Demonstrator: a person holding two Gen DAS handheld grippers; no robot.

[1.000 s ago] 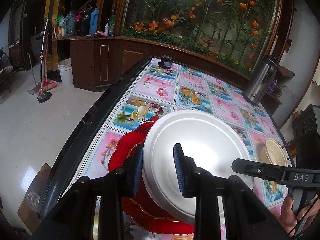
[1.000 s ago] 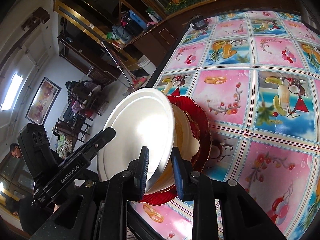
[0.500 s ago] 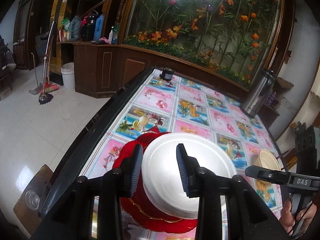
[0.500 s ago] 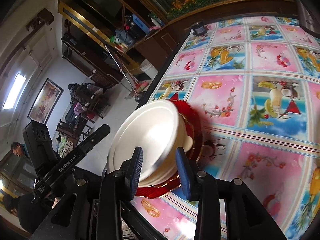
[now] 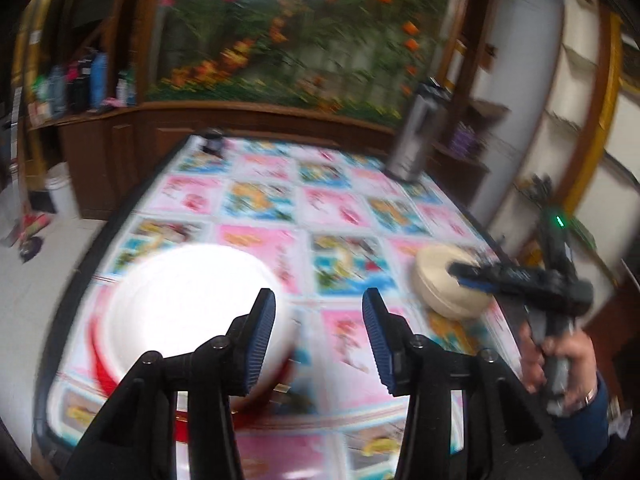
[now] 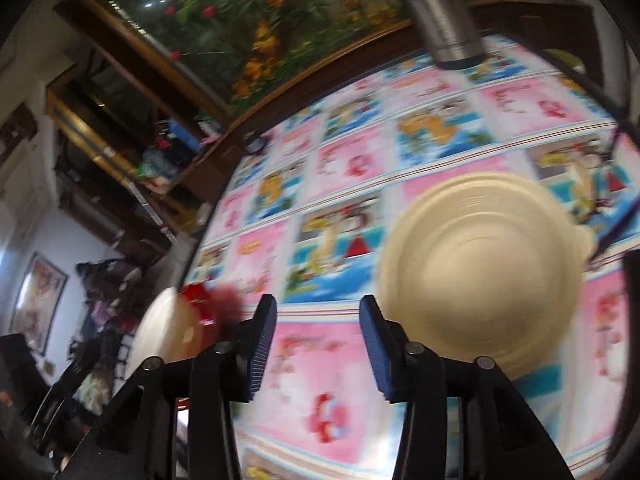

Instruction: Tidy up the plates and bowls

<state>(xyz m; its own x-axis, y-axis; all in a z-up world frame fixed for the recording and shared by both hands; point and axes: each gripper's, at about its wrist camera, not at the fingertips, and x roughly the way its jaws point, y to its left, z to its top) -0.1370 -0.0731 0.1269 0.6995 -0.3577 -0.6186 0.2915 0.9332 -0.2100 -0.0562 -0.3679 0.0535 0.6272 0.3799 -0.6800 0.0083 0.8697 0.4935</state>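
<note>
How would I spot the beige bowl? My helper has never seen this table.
Find the table with the pink and blue picture cloth. The beige bowl sits alone near its right edge, in front of the steel flask. Unlike the white plate, it rests on no red plate.

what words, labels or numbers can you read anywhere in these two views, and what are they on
None can be read in either view.
Other claw's black body: any marking is smeared by motion blur.
Bottles on the wooden counter: labels too small and blurred.
Patterned tablecloth: fruit and drink pictures only, no lettering made out.
Steel flask: no legible brand.
Cream bowl and white plate: plain, no text.
</note>
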